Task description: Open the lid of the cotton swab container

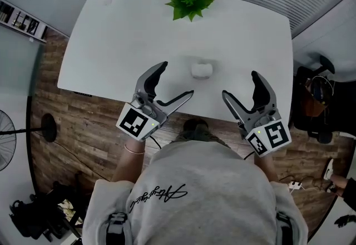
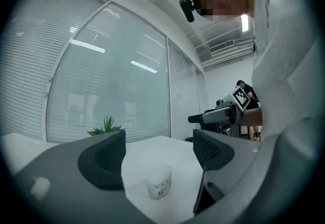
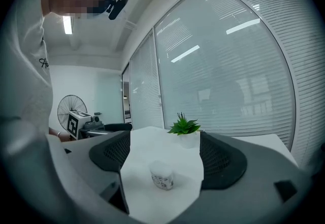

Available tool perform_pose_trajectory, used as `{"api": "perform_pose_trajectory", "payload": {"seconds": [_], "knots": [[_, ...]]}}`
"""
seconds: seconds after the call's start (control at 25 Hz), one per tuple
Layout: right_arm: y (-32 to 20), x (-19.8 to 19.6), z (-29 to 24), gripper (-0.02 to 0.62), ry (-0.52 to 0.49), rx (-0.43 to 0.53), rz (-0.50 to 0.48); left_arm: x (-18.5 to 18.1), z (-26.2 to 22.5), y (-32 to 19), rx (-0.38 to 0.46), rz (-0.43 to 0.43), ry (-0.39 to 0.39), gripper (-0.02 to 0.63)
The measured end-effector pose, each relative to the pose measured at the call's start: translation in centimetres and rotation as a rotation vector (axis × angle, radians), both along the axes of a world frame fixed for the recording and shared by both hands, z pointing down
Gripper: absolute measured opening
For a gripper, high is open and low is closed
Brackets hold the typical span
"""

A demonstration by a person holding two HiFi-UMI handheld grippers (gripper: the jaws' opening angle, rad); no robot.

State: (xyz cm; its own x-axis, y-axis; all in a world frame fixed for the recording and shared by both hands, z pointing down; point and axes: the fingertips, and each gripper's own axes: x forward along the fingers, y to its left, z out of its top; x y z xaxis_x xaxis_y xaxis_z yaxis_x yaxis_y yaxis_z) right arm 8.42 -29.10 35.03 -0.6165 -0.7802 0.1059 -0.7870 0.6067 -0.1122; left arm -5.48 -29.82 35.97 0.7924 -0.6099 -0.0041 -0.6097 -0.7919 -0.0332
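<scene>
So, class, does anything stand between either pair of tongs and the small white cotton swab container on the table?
Nothing visible does. The small white cylindrical cotton swab container stands alone on the white table, bare tabletop between it and the open left tongs and right tongs. The green potted plant sits beyond it.

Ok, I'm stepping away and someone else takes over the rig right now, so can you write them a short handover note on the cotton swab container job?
Left tongs: open, empty, over the table's near edge.
Right tongs: open, empty, also over the near edge.
Cotton swab container: upright on the white table, ahead of both tongs and between them, touched by neither.
Done: nothing yet; the lid looks still on.
Left: probably steady the container with one set of tongs, then open the lid with the other.
</scene>
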Motion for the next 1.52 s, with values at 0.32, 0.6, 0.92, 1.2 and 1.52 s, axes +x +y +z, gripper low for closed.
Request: {"api": "perform_pose_trajectory", "payload": {"seconds": [0.32,0.6,0.92,1.2,1.52], "knots": [[0.1,0.6,1.1,0.413,0.005,-0.030,-0.015,2.5,5.1,-1.7,-0.040,0.079,-0.085,0.397],[0.1,0.2,1.9,0.413,0.000,-0.050,-0.028,3.5,10.3,-3.3,-0.101,0.128,-0.175,0.397],[-0.1,0.6,1.6,0.405,0.012,-0.032,-0.007,5.2,15.0,-4.6,-0.166,0.172,-0.286,0.397],[0.3,1.4,1.7,0.402,0.023,-0.031,0.015,6.6,16.1,-5.4,-0.185,0.199,-0.340,0.397],[0.3,2.4,1.5,0.400,0.019,-0.031,0.042,7.5,17.6,-5.7,-0.232,0.237,-0.452,0.373]]}}
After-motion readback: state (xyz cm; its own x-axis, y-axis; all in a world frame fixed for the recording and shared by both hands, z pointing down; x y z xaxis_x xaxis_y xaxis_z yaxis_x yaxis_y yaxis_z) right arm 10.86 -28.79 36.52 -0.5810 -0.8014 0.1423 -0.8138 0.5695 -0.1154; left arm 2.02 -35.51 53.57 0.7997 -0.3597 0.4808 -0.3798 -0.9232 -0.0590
